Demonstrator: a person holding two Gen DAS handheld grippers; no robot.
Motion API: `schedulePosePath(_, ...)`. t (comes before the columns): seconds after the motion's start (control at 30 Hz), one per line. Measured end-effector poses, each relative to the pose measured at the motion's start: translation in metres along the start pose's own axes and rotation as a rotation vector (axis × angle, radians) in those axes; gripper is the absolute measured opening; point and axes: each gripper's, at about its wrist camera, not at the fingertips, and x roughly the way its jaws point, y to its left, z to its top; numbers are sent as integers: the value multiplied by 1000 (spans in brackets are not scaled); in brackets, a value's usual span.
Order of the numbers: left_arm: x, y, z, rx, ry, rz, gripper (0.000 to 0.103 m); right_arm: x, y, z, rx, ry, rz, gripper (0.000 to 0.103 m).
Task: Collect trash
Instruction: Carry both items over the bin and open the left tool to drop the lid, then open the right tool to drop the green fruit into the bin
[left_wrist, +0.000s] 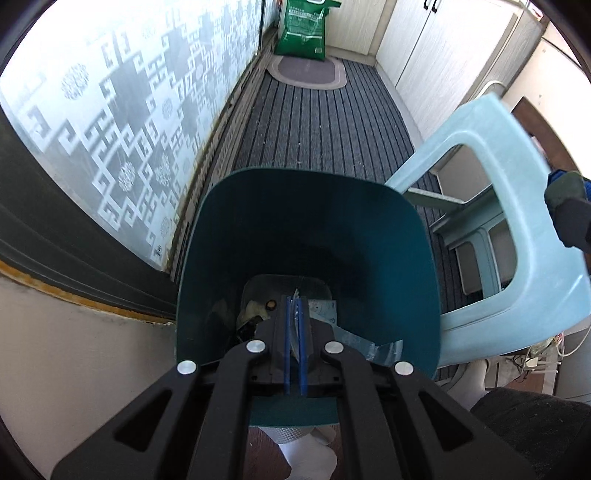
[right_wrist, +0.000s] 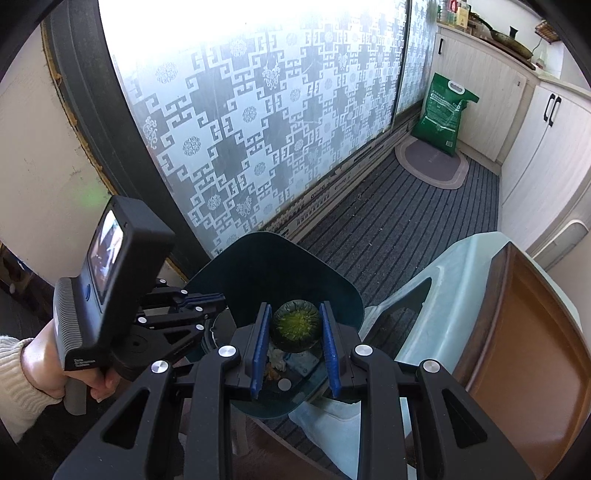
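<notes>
Left gripper over the mouth of the teal trash bin, pointing steeply down into it. Blue pads nearly together, pinching a thin clear plastic scrap that pokes out between them; whether the pads press on it fully, can't tell for sure. Bin bottom already has trash: paper bits, wrapper, something pale. From the right wrist view the left gripper sits at the bin's left rim, a hand on its handle.

Right gripper just above the bin's near side, jaws part-spread and clamped on a round dark-green fruit husk, yellow-green pith facing the camera. Both pads touch its sides.

Judgement: this is the drop step. Keep both tips inside the rim before spreading. The plastic scrap may cling to a pad, so spread wide. Husk is heavy and round; release low and centred. Pale blue plastic stool just beside the bin on the right, so avoid bumping it.
</notes>
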Motion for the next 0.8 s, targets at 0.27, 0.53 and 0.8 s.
schedulePosePath(0.27,-24,9,5,-10,-66,7,23,22,4,-2,-11,53,3,27)
schedulePosePath(0.53,-75,16,11,-19,-189,-15,12,46,10,-4,-20,105,-1,27)
schedulePosePath(0.8,-115,11,13,-2,-295,-19,7,75,23,-13,-50,167,-17,27)
